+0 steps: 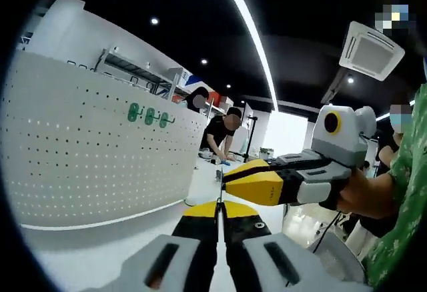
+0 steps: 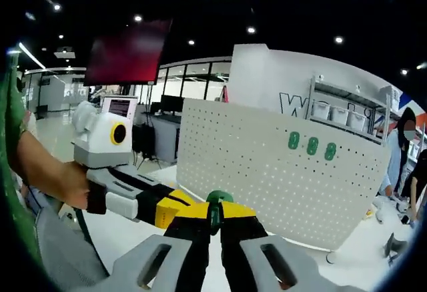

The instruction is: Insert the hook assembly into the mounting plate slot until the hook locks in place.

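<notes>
In the left gripper view, the left gripper [image 1: 219, 213] rises from the bottom centre with its yellow-and-black jaws pressed together on a thin metal wire [image 1: 218, 184] that stands up just above the tips. The right gripper [image 1: 225, 175] enters from the right of the frame, yellow tips pointing left and meeting that same wire at centre; a person's hand [image 1: 363, 195] grips its body at the right edge, beside a green patterned sleeve [image 1: 400, 192].

In the right gripper view, the right gripper [image 2: 214, 213] comes up from the bottom centre, jaws clamped on the green hook assembly [image 2: 217, 202], whose rounded green top pokes out above the tips. The left gripper [image 2: 180, 207] reaches in from the left of the frame and its yellow tip touches the right gripper's tips at the hook.

Behind them stands the white perforated mounting plate [image 1: 100, 152], filling the left half of the left gripper view and the centre-right of the right gripper view [image 2: 280, 172]. Three green hooks [image 1: 149, 115] sit in a row near its upper part, upper left of centre in the left view and upper right [image 2: 311, 146] in the right view. The held hook is well apart from the plate. Farther back, a person in black [image 1: 223, 135] bends over a table.
</notes>
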